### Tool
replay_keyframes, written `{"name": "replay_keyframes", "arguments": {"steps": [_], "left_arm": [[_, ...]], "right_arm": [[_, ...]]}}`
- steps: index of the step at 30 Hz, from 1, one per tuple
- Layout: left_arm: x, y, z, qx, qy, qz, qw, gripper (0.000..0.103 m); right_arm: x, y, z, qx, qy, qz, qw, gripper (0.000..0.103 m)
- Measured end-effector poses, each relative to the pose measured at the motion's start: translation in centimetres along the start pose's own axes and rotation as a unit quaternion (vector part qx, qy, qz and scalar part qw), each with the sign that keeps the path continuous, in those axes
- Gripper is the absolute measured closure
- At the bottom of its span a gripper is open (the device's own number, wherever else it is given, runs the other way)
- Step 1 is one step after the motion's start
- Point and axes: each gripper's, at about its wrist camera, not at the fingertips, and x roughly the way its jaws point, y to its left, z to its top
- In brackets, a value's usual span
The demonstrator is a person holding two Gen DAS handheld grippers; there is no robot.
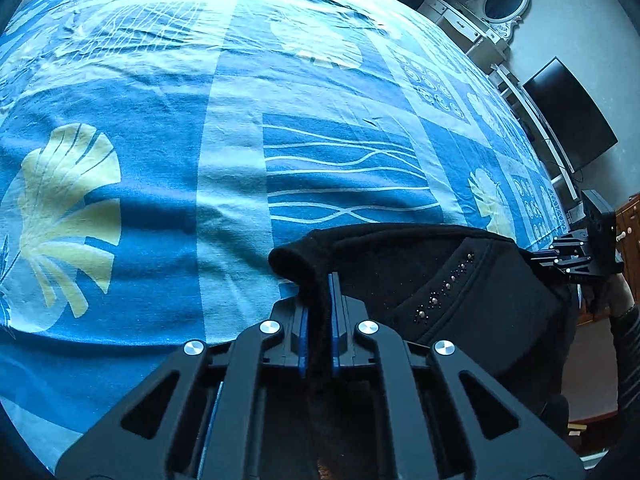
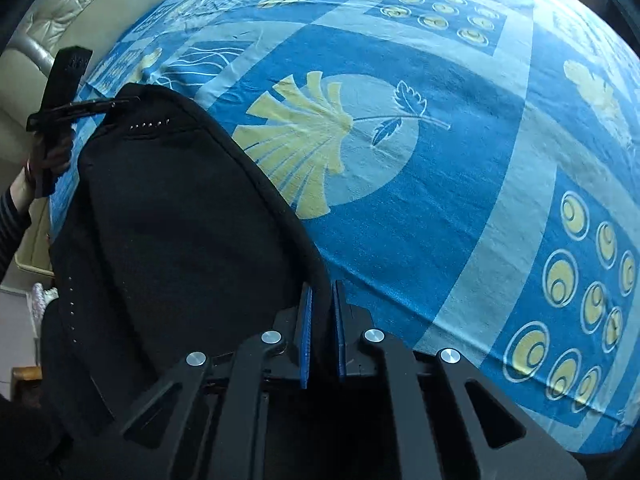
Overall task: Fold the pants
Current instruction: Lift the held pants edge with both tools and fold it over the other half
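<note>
With both your left gripper (image 1: 319, 312) and right gripper (image 2: 322, 320) clamped on the black pants (image 1: 440, 280), held above the bed (image 1: 200, 120), you're probably mid-carry; next, lay them flat.

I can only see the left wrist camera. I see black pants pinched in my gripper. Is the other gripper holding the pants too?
Observer: Yes. The right gripper is shut on the black pants, pinching an edge between its blue pads.

Child: What is behind the left gripper over there?

Observer: In the right wrist view, a pale tufted headboard sits past the left gripper.

Child: Any pictures on the bedsheet next to the pants?

Observer: A big yellow fan-shaped leaf is printed on the blue bedsheet, just right of the pants.
</note>
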Motion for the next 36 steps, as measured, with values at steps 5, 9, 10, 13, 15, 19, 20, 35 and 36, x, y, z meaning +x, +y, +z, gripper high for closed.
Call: {"name": "replay_keyframes", "arguments": {"steps": [5,9,10,13,15,19,20,35,36], "left_arm": [[-3.0,-0.7,0.2,-0.011,-0.042,-0.024,0.9988,0.097],[-6.8,-1.8,-1.0,-0.021,-0.089,-0.063,0.9938,0.098],[-7.8,-2.2,-1.6,-0.018,-0.1,-0.068,0.9925,0.098],[-10.0,-3.1,-4.0,-0.012,-0.118,-0.081,0.9896,0.098],[-11.3,-3.4,-6.2,-0.014,-0.127,-0.09,0.9878,0.098],[-13.2,-3.2,-11.3,-0.027,-0.133,-0.097,0.986,0.098],[-13.5,-3.0,-12.4,-0.03,-0.132,-0.098,0.986,0.098],[-12.2,0.6,-24.3,-0.153,-0.086,-0.071,0.9819,0.054],[-12.6,0.7,-24.7,-0.167,-0.087,-0.078,0.979,0.051]], "right_arm": [[-5.1,1.6,0.3,-0.002,-0.096,-0.083,0.992,0.094],[-8.6,5.6,-1.3,-0.064,-0.163,-0.204,0.963,0.094],[-9.0,6.6,-2.0,-0.076,-0.175,-0.223,0.956,0.094],[-9.3,10.0,-5.3,-0.102,-0.206,-0.26,0.938,0.094],[-9.1,11.9,-7.9,-0.116,-0.217,-0.277,0.929,0.094],[-7.6,14.9,-12.8,-0.121,-0.222,-0.275,0.928,0.094],[-7.1,15.4,-14.0,-0.124,-0.22,-0.276,0.928,0.094],[-4.0,17.0,-20.2,-0.082,-0.184,-0.228,0.953,0.04],[-4.6,16.5,-20.4,-0.063,-0.186,-0.212,0.957,0.04]]}}
